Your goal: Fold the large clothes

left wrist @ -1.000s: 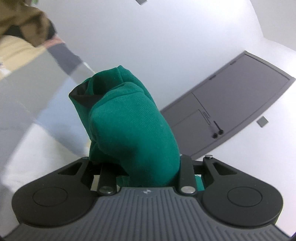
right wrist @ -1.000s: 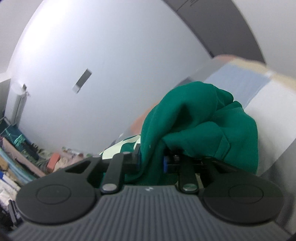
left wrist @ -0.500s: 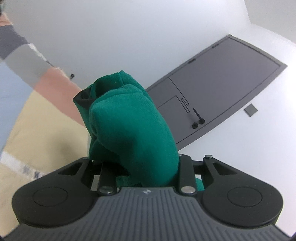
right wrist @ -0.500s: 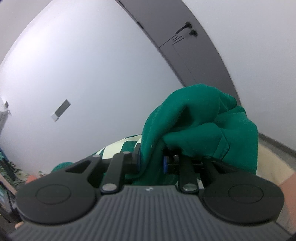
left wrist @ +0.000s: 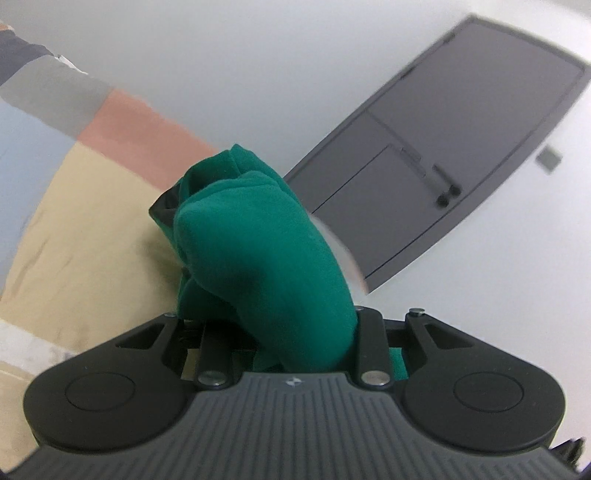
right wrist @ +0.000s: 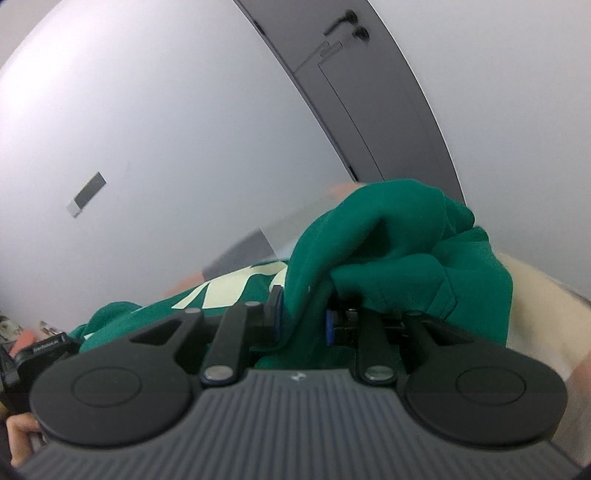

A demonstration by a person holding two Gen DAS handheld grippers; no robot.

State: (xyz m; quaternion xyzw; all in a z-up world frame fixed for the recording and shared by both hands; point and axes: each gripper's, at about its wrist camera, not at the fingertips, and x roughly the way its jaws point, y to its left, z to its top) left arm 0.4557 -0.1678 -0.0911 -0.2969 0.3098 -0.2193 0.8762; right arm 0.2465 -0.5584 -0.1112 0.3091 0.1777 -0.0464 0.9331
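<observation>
A white wall and grey door (left wrist: 443,155) fill both frames' upper halves. Each hand-held gripper, left (left wrist: 280,332) and right (right wrist: 303,317), is clamped on a bunched green garment (left wrist: 258,251). Such thick wads could slip loose or fold crookedly.

Around me is a plain white wall (left wrist: 258,74), evenly lit, no strong shadows. In it stands a dark grey door (left wrist: 461,155) w/ a recessed panel and a black lever handle (left wrist: 447,184); in the right view the same door (right wrist: 369,110) curves along the top edge, handle (right wrist: 341,20) near the top. A small grey plate (left wrist: 550,159) sits on the wall just beside the door frame. Another grey-and-white plate (right wrist: 86,194) is on the wall in the right view. Below lies a surface covered w/ a colour-block cloth (left wrist: 85,229): yellow, salmon, light blue, grey patches. At far left bottom of the right view there is blurred clutter (right wrist: 22,332), I cannot tell what.
</observation>
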